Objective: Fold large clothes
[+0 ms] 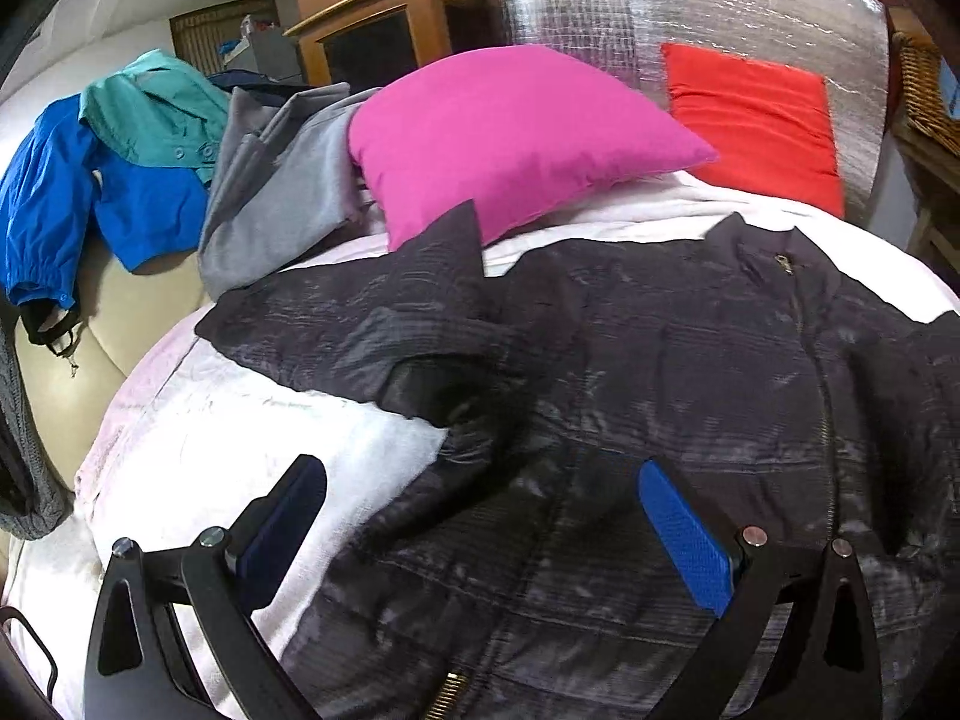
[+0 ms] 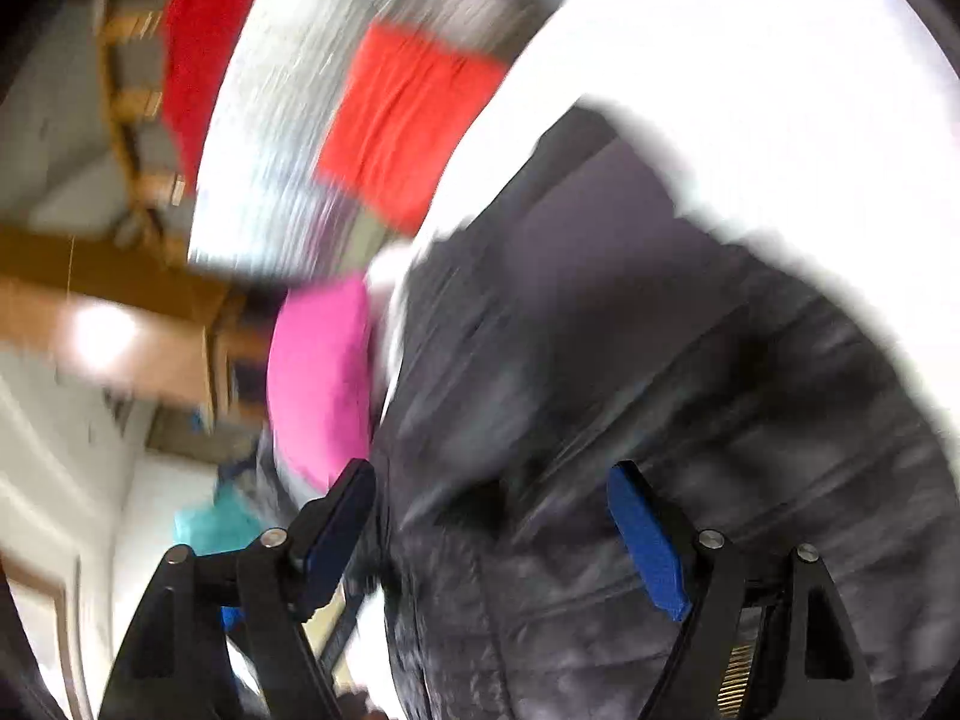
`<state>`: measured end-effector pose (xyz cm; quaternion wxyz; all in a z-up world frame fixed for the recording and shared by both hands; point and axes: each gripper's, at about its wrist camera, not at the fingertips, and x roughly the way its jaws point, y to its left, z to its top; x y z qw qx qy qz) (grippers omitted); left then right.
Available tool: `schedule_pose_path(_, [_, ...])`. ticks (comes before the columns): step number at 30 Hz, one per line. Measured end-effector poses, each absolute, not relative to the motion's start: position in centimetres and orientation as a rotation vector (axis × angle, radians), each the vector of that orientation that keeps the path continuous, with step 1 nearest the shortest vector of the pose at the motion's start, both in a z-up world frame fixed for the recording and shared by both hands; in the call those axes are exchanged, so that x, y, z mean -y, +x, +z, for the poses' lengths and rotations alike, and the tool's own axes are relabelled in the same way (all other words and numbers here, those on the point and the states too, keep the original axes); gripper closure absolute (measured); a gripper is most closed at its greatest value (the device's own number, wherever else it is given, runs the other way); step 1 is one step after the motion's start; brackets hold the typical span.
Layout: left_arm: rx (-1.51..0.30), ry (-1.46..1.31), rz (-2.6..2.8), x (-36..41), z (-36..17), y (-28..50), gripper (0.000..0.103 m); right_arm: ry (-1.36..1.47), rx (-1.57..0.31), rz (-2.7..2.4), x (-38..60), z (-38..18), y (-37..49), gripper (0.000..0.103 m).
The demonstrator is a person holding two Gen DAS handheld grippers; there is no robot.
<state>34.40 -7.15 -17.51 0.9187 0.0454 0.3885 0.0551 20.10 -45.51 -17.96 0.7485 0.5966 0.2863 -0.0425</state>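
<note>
A dark grey quilted jacket (image 1: pixel 660 360) with a brass zip lies spread on the white bed cover (image 1: pixel 252 420), one sleeve stretched toward the pink cushion. My left gripper (image 1: pixel 480 504) hovers open above the jacket's lower left side, its blue pads (image 1: pixel 684 540) wide apart with nothing between them. The right wrist view is blurred and tilted. It shows the same jacket (image 2: pixel 630 390) close below my right gripper (image 2: pixel 489 510), whose jaws stand open, with the fabric under them and not pinched by the pads (image 2: pixel 648 540).
A pink cushion (image 1: pixel 510 138) and a red cushion (image 1: pixel 756 120) lean at the head of the bed against a silver foil panel (image 1: pixel 720 6). Blue (image 1: pixel 90 198), teal (image 1: pixel 156 114) and grey (image 1: pixel 276 192) garments lie piled at the left. A wicker basket (image 1: pixel 924 90) stands at right.
</note>
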Motion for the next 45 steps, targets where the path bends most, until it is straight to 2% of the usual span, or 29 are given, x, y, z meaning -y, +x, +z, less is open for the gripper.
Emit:
schedule_pose_path(3, [-0.799,0.117,0.105,8.2,-17.9,34.4,0.000,1.343,-0.603,-0.172,48.5,-19.0,19.6,0.022])
schedule_pose_path(5, [-0.803,0.134,0.105,8.8,-18.2,34.5,0.000,1.352,-0.611,-0.186,49.1,-19.7,20.5,0.033])
schedule_pose_path(6, [-0.805,0.137,0.105,8.9,-18.2,34.5,0.000,1.351,-0.622,-0.182,49.2,-19.9,21.2,0.042])
schedule_pose_path(8, [-0.812,0.137,0.107,9.1,-18.4,34.7,0.000,1.315,-0.642,-0.179,48.5,-19.7,22.6,0.048])
schedule_pose_path(10, [-0.822,0.133,0.111,9.1,-18.6,34.9,0.000,1.247,-0.641,-0.167,47.7,-18.5,23.4,0.065])
schedule_pose_path(12, [-0.839,0.134,0.124,9.0,-19.0,35.1,0.000,1.178,-0.621,-0.140,46.9,-17.2,23.6,0.068])
schedule_pose_path(15, [-0.874,0.128,0.148,8.5,-19.7,35.5,0.000,1.032,-0.595,-0.106,45.0,-14.9,23.9,0.078])
schedule_pose_path(18, [-0.896,0.124,0.158,7.8,-20.2,35.5,0.000,0.895,-0.585,-0.127,42.8,-13.2,25.1,0.078])
schedule_pose_path(26, [-0.929,0.104,0.129,6.8,-20.5,35.4,0.000,0.747,-0.567,0.016,38.0,-12.2,30.0,0.078])
schedule_pose_path(30, [-0.951,0.091,0.077,7.4,-20.7,35.4,0.000,0.707,-0.656,0.240,33.5,-12.4,33.1,0.078])
schedule_pose_path(32, [-0.952,0.091,0.077,7.8,-20.7,35.7,0.000,0.740,-0.719,0.331,32.2,-12.9,33.8,0.067])
schedule_pose_path(33, [-0.952,0.084,0.078,7.8,-20.7,35.8,0.000,0.762,-0.750,0.360,32.0,-13.1,34.0,0.043])
schedule_pose_path(34, [-0.954,0.074,0.077,7.8,-20.6,35.9,0.000,0.771,-0.755,0.358,32.2,-13.1,33.8,0.026])
schedule_pose_path(41, [-0.941,0.027,0.060,7.7,-20.1,36.1,0.000,0.874,-0.561,0.113,40.8,-11.4,29.1,0.026])
schedule_pose_path(45, [-0.918,0.036,0.025,8.9,-19.8,35.8,0.000,0.905,-0.560,-0.078,45.1,-12.8,26.7,0.026])
